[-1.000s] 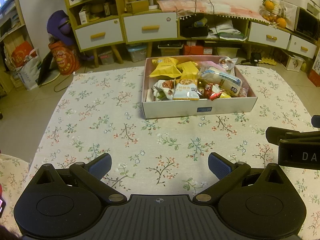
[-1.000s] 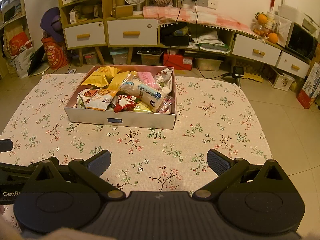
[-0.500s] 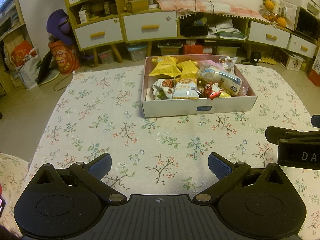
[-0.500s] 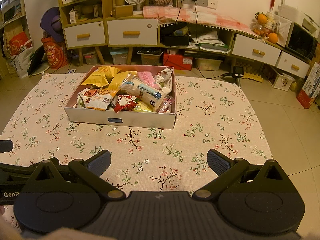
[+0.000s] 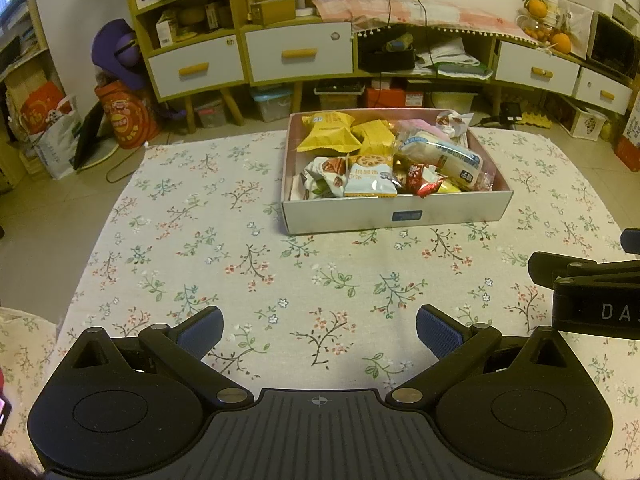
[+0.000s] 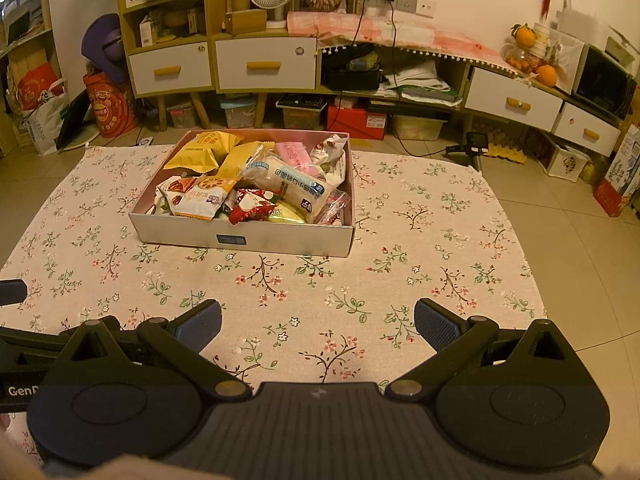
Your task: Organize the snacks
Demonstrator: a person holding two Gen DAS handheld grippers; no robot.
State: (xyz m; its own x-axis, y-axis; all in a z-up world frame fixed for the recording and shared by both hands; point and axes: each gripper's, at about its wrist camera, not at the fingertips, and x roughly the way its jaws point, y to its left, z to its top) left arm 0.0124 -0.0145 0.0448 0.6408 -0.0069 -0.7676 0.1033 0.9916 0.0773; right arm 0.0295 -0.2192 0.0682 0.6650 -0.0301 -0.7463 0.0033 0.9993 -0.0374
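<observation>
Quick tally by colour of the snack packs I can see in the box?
Yellow crinkle-edged packets: 2
White printed packets: 3
Pink wrapped pack: 1
Red wrapper: 1
Long white-and-blue roll: 1
Total visible: 8; others are buried.

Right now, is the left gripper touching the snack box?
Apart. The left wrist view shows the left gripper open, with a wide stretch of bare floral tablecloth between its fingertips and the near wall of the snack box.
</observation>
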